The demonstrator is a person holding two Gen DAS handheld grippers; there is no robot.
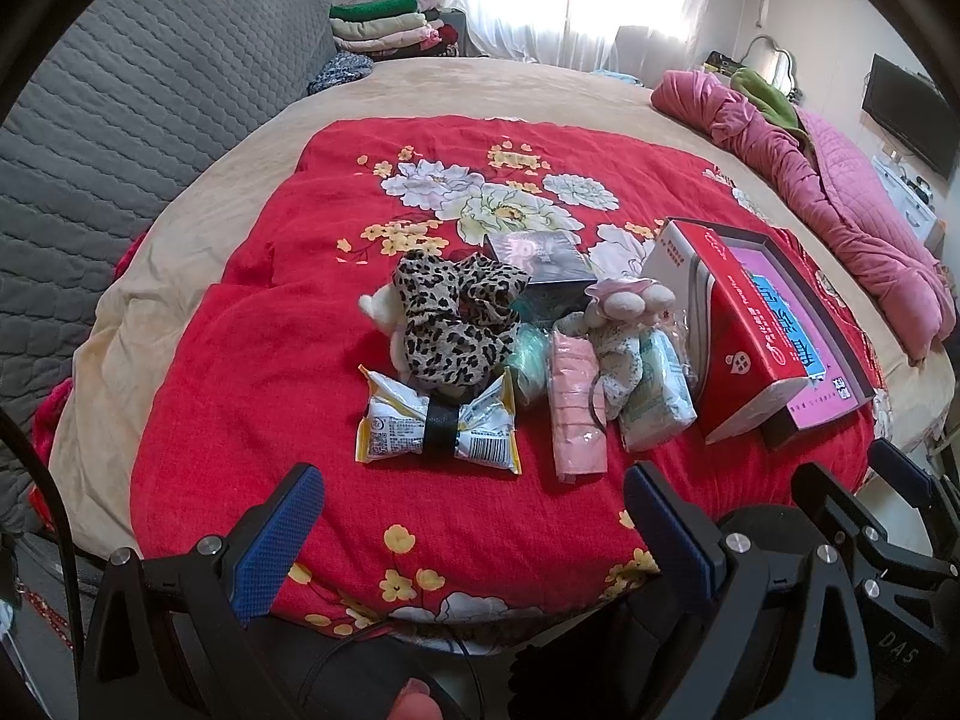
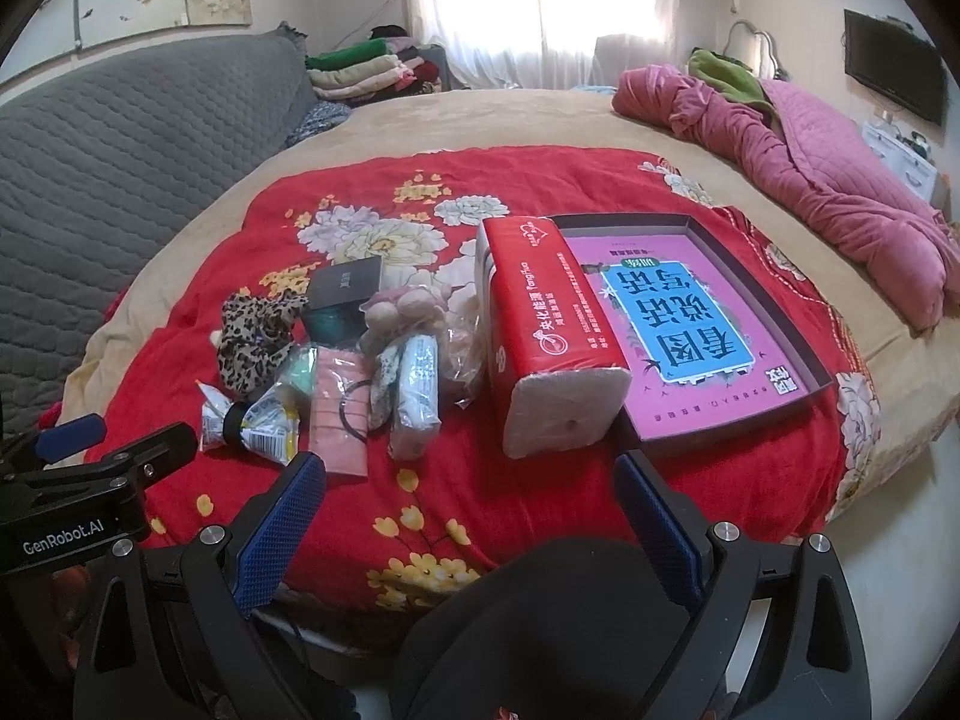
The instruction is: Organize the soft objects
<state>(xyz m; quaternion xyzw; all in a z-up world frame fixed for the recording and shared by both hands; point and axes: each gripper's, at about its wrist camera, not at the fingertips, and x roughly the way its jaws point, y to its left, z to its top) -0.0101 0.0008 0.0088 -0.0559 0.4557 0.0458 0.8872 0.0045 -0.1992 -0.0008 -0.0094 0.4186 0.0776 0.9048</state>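
Right wrist: tissue pack (image 2: 540,330) lies lengthwise toward camera; both grippers (image 2: 468,516) (image 1: 474,516) gape empty.

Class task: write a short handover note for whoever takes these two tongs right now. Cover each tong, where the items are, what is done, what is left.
Left tongs: open, empty, hovering at the near edge of the bed.
Right tongs: open, empty, also at the near edge.
On the red floral blanket: leopard-print cloth, taped snack packet, pink pack, plush toy and small tissue pack lie in a loose pile. The red tissue pack leans on the open box, which holds a pink book.
Done: nothing visibly sorted.
Left: sort the whole pile.
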